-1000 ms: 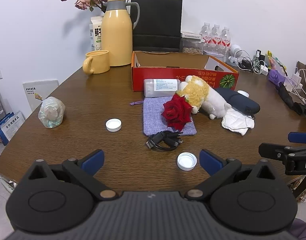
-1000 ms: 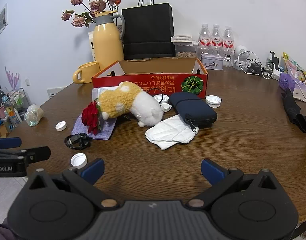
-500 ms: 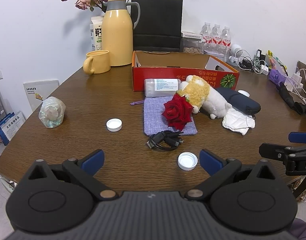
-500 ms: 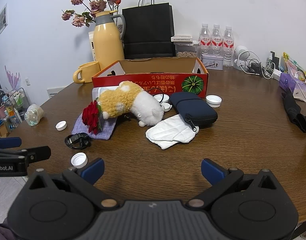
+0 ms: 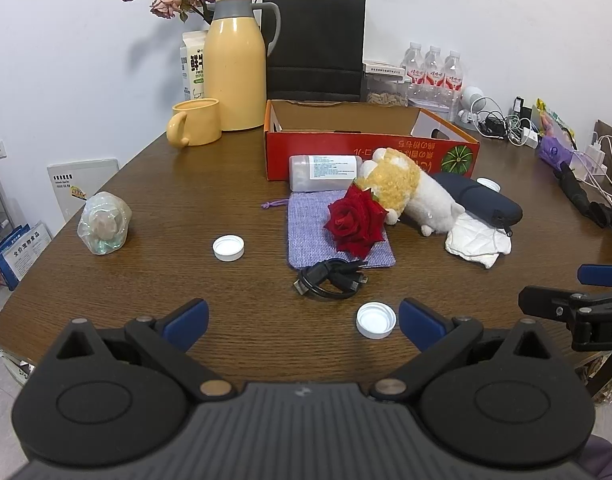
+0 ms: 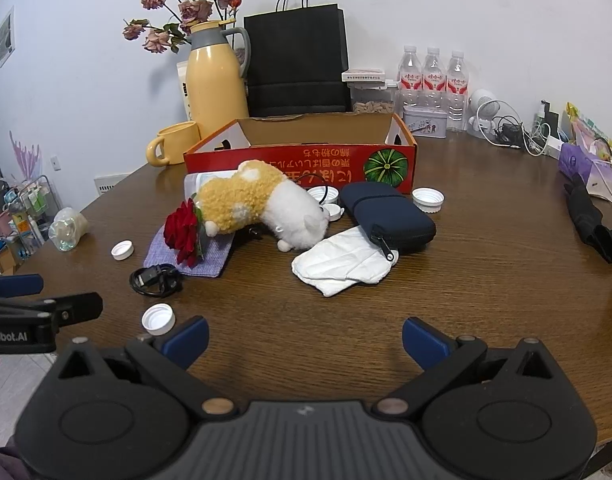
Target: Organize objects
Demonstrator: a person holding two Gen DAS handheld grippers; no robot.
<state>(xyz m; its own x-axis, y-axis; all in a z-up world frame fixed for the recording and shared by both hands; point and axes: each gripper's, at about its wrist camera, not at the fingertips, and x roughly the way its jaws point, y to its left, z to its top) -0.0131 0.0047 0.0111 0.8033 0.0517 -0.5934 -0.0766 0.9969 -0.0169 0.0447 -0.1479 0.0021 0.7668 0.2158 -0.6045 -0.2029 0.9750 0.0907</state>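
On the brown table (image 5: pixel 154 208) lie a plush toy (image 5: pixel 410 192), a red rose (image 5: pixel 356 220) on a purple pouch (image 5: pixel 306 224), a coiled black cable (image 5: pixel 330 278), a clear bottle (image 5: pixel 324 172), a navy case (image 6: pixel 386 216), a white cloth (image 6: pixel 342 260) and white caps (image 5: pixel 376 320) (image 5: pixel 228 248). Behind them stands an open red cardboard box (image 5: pixel 370 148). My left gripper (image 5: pixel 302 322) is open near the front edge, a cap just inside its right finger. My right gripper (image 6: pixel 304 338) is open over bare wood, holding nothing.
A yellow jug (image 5: pixel 234 64) and mug (image 5: pixel 194 122) stand back left, with a black paper bag (image 5: pixel 316 48) and water bottles (image 5: pixel 432 70) along the wall. A wrapped bundle (image 5: pixel 104 224) sits far left. Chargers and cables (image 5: pixel 502 122) crowd the right edge, beside a black folded umbrella (image 6: pixel 594 224).
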